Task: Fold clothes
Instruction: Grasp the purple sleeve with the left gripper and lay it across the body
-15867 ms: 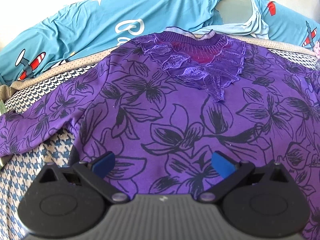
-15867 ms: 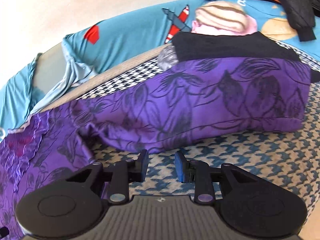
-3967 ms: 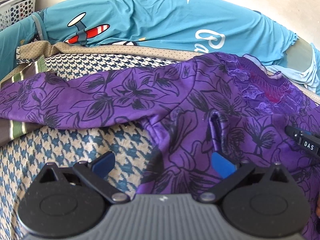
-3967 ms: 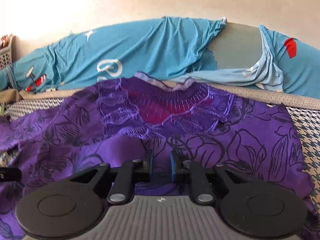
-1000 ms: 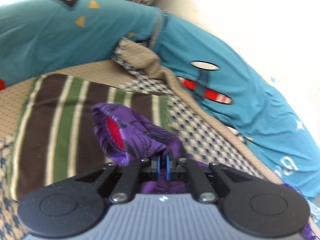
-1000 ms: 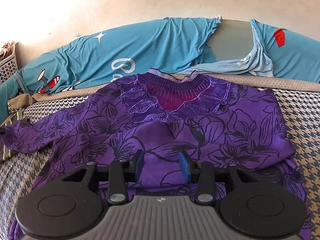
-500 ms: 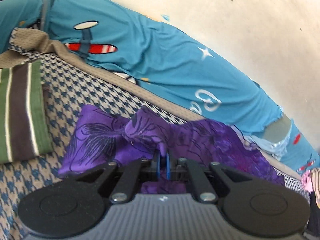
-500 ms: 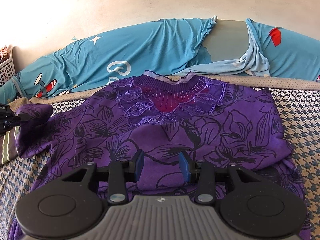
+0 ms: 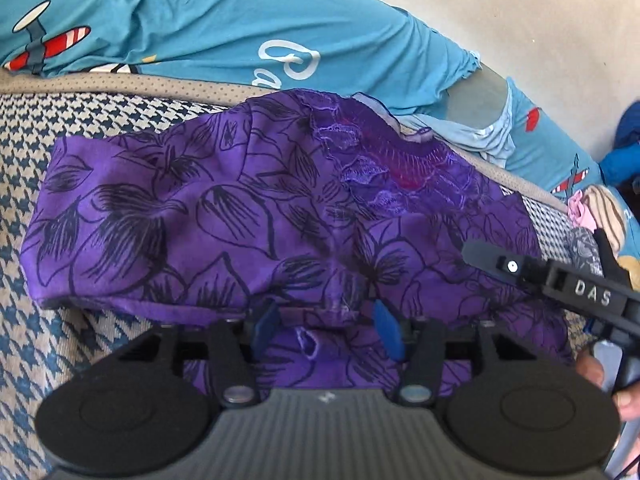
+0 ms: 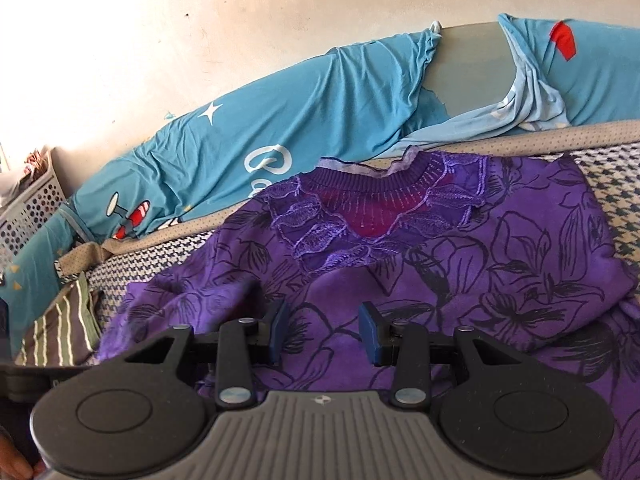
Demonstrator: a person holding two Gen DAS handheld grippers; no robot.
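A purple top with black flower outlines [image 10: 460, 280] lies flat on the bed, its lace neckline [image 10: 380, 216] toward the wall. In the left wrist view its left sleeve [image 9: 160, 220] is folded across the body. The sleeve's cuff [image 9: 336, 304] rests between the blue pads of my left gripper [image 9: 325, 330], whose jaws are opening and no longer press on it. My right gripper [image 10: 325, 332] hovers open over the top's middle with nothing between its pads. It also shows as a black bar at the right of the left wrist view [image 9: 560, 280].
The houndstooth bed cover [image 9: 100, 128] shows to the left and right of the top. Teal bedding with aeroplane prints [image 10: 320, 112] is bunched along the wall. A green and brown striped cloth [image 10: 64, 332] and a white basket [image 10: 28, 200] lie at the left.
My left gripper carried the sleeve from the left side over onto the top's body, then its jaws parted and let the cuff go. My right gripper stayed nearly still.
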